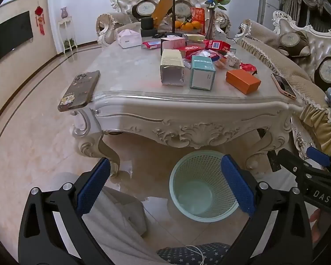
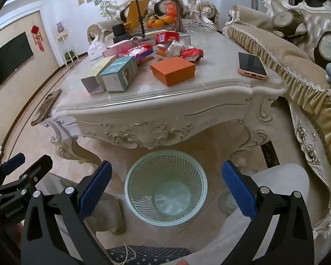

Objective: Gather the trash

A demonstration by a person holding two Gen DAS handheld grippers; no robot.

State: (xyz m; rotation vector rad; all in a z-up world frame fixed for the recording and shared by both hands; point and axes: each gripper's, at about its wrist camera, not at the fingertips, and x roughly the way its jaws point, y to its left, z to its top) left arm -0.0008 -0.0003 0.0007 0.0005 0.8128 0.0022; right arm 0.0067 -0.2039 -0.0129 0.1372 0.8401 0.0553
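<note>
A pale green mesh waste basket (image 1: 204, 187) (image 2: 165, 187) stands empty on the floor in front of an ornate white table (image 1: 187, 119) (image 2: 165, 110). On the table lie an orange box (image 1: 242, 81) (image 2: 173, 70), a teal box (image 1: 202, 72) (image 2: 119, 75), a cream carton (image 1: 172, 70) (image 2: 96, 77), red wrappers (image 1: 248, 67) (image 2: 192, 54) and crumpled paper (image 2: 176, 47). My left gripper (image 1: 165, 183) is open and empty above the floor, left of the basket. My right gripper (image 2: 166, 185) is open and empty over the basket; it also shows in the left wrist view (image 1: 298, 161).
Two phones lie on the table corners: a dark one (image 1: 79, 91) (image 2: 46, 107) at the left, a pink one (image 1: 283, 85) (image 2: 252, 66) at the right. A sofa (image 2: 309, 77) flanks the right side. A tripod, oranges and a flower vase stand at the table's far end.
</note>
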